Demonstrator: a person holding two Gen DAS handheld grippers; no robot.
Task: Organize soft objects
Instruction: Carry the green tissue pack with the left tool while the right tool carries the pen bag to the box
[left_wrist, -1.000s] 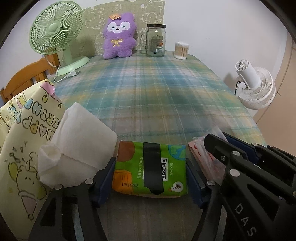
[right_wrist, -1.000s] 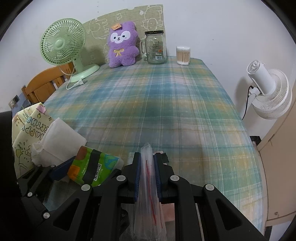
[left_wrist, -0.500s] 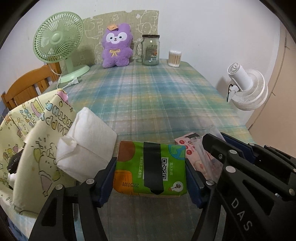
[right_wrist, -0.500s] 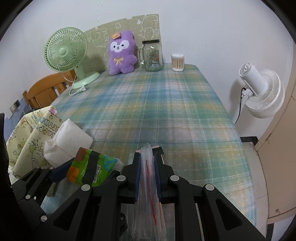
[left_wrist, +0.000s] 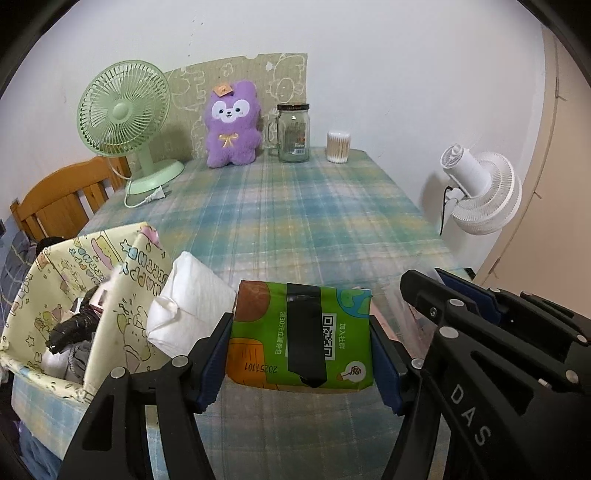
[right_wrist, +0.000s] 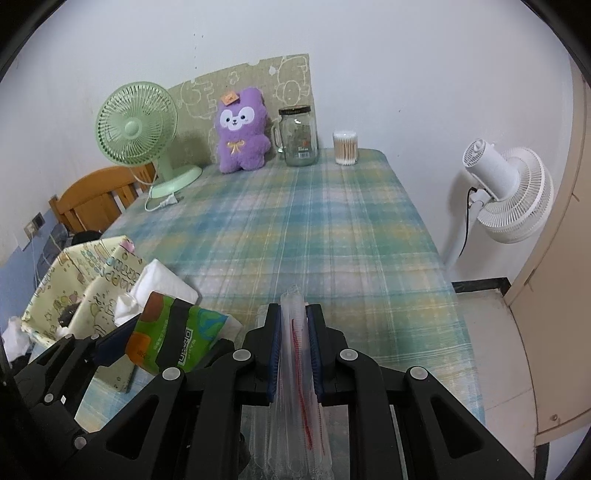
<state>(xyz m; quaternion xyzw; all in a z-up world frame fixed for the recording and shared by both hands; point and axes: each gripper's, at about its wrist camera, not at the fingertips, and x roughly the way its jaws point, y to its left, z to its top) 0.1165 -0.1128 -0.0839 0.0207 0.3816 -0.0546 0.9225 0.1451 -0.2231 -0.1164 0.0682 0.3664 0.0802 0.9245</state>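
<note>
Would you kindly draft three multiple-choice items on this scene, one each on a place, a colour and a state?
1. Where does the white tissue pack lie?
A. beside the glass jar
B. between the fabric storage bin and the green tissue pack
C. under the white fan

2. What colour is the plush toy?
A. purple
B. red
C. yellow

3. What is the right gripper doing?
A. open, holding nothing
B. shut on a spoon
C. shut on a clear plastic bag

Answers: 1 B, it sits against the bin's wall with the green pack on its other side; 2 A, its fur is purple; 3 C, the pads pinch the clear film.
</note>
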